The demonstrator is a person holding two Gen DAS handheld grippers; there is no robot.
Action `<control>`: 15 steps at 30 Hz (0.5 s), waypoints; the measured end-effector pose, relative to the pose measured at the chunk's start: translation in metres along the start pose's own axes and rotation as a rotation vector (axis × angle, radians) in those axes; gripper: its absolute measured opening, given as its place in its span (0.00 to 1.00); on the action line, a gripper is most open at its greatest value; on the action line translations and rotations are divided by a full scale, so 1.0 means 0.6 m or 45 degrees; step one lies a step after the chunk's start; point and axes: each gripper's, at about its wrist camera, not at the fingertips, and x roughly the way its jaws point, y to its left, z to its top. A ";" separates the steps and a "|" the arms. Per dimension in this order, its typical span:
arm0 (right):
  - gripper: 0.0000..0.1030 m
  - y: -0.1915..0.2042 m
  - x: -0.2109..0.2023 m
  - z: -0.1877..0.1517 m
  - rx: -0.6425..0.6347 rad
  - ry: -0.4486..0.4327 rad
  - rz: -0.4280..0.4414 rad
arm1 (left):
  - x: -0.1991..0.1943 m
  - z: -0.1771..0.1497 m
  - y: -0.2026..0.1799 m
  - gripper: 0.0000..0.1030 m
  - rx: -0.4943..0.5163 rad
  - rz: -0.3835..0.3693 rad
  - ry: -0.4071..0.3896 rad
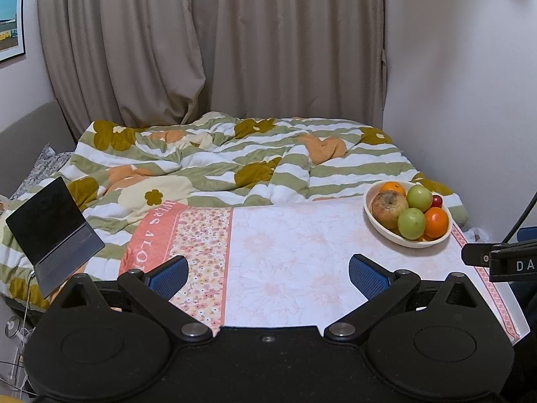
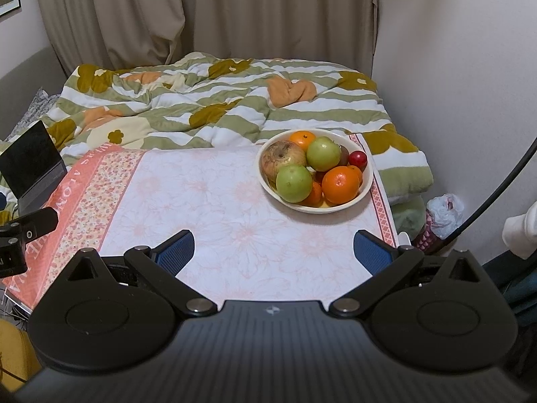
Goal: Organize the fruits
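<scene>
A cream bowl (image 2: pixel 364 192) stands at the far right of the table and shows in the left wrist view too (image 1: pixel 376 226). It holds a brownish apple (image 2: pixel 283 159), two green apples (image 2: pixel 294 183) (image 2: pixel 323 153), oranges (image 2: pixel 340 184) and a small red fruit (image 2: pixel 357 159). My right gripper (image 2: pixel 273 252) is open and empty above the table, short of the bowl. My left gripper (image 1: pixel 267 272) is open and empty over the table's middle, left of the bowl.
The table carries a floral cloth (image 2: pixel 201 194) with a coral band on the left. A bed with a striped flowered quilt (image 1: pixel 218 154) lies behind. An open laptop (image 1: pixel 53 231) sits at the left. A wall (image 2: pixel 453 67) is close on the right, with bags (image 2: pixel 443 215) below.
</scene>
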 end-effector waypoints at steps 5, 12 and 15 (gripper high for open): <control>1.00 -0.003 -0.001 0.000 -0.004 -0.002 0.001 | -0.003 0.001 -0.003 1.00 0.004 0.008 -0.007; 1.00 0.008 -0.003 -0.001 0.004 -0.006 0.005 | -0.006 -0.002 0.001 1.00 -0.020 -0.005 0.009; 1.00 0.014 -0.004 -0.001 0.007 -0.008 0.007 | -0.011 -0.002 0.004 1.00 -0.027 -0.008 0.000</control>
